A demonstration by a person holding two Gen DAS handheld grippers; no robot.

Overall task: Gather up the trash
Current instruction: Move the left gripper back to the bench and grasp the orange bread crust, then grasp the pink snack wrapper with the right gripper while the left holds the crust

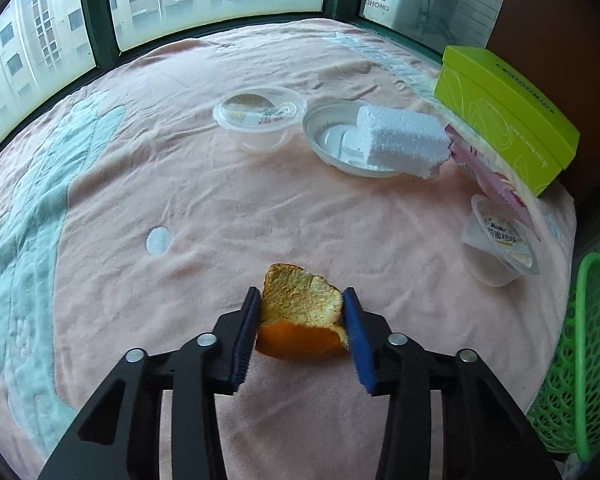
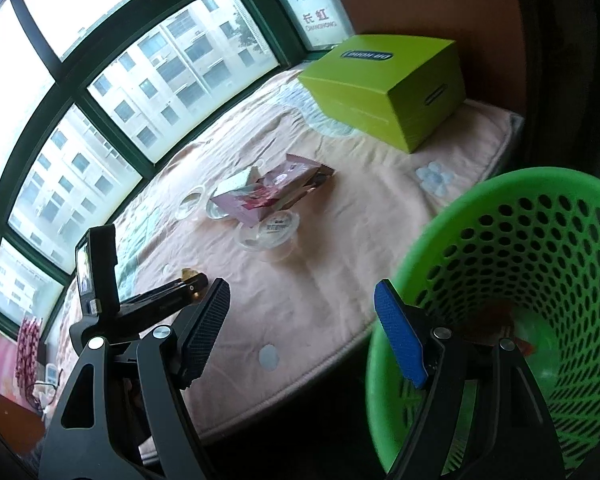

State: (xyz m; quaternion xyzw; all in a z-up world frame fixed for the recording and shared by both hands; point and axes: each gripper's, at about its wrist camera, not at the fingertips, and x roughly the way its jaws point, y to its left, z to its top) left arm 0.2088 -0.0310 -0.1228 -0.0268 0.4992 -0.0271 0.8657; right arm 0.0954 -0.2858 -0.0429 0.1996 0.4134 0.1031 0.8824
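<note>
Left wrist alone shows left gripper [image 1: 300, 320] pinching orange peel [image 1: 300, 312].

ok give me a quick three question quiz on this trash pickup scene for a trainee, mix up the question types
1. True or false: the left tongs are closed on the orange peel.
2. What lies in the white plastic dish? A) a foam block B) a spoon C) a banana peel
3. Fill in: the right tongs hang open and empty beside the green ____.

Key
1. True: both pads press on the peel, which sits on the peach blanket.
2. A: the white foam block rests in the dish, sticking out over its rim.
3. Basket: the green basket sits just off the bed's edge, close to the blue pad.
</note>
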